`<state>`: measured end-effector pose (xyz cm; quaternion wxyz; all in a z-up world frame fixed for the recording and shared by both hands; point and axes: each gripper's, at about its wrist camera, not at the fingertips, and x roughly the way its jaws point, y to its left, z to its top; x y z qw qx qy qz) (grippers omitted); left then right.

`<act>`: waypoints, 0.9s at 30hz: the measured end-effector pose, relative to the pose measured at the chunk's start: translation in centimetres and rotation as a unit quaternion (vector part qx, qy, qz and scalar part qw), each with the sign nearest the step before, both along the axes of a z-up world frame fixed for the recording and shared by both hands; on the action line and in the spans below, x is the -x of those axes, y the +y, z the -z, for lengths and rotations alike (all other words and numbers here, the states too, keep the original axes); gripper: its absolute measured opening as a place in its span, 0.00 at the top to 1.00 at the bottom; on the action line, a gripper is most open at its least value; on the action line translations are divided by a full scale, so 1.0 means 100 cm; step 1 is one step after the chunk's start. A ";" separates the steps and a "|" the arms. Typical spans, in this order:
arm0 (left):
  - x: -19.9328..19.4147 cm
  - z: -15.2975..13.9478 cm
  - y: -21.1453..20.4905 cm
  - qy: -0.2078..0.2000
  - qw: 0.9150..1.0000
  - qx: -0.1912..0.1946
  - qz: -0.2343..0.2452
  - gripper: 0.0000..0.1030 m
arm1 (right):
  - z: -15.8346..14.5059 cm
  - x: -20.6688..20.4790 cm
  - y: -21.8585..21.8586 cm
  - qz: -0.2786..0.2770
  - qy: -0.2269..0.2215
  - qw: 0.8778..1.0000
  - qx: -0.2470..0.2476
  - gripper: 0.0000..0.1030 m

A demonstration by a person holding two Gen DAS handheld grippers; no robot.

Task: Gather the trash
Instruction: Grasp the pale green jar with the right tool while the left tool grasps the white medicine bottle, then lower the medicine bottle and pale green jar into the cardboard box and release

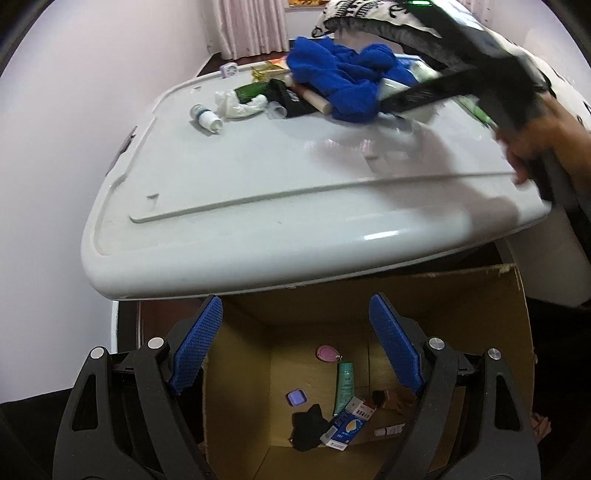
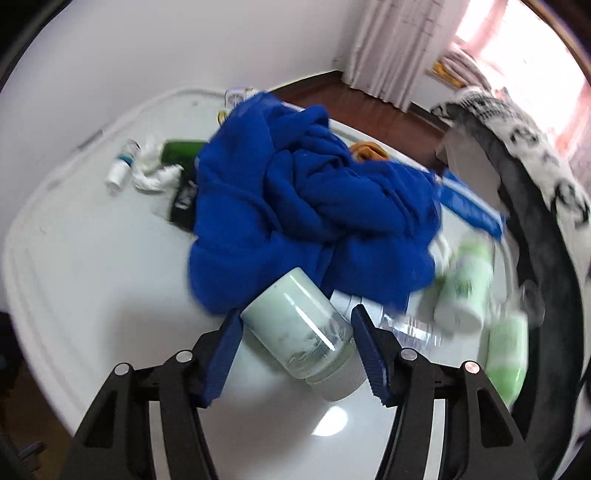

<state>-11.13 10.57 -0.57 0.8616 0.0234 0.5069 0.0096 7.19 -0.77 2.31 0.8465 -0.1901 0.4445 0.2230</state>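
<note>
Right gripper has its jaws around the pale green translucent plastic jar lying on the white tabletop beside the crumpled blue cloth, looks like mid-pickup, next it needs carrying to the brown cardboard box under the open, empty left gripper.

A plain white wall meets a dark wooden floor, pale pleated curtains hang to it beside a bright, pink-lit window, and a glossy white tabletop fills the foreground.
</note>
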 end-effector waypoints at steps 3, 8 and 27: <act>-0.017 -0.012 0.013 -0.003 1.000 0.008 -0.025 0.22 | -0.017 0.023 -0.012 0.009 -0.005 0.999 -0.034 0.42; -0.086 -0.033 0.045 -0.029 0.995 -0.004 -0.092 0.22 | -0.052 0.065 -0.023 0.000 -0.033 0.998 -0.059 0.42; -0.210 0.013 0.110 -0.030 0.983 0.015 -0.182 0.79 | -0.082 0.095 -0.042 -0.010 -0.075 0.992 -0.099 0.42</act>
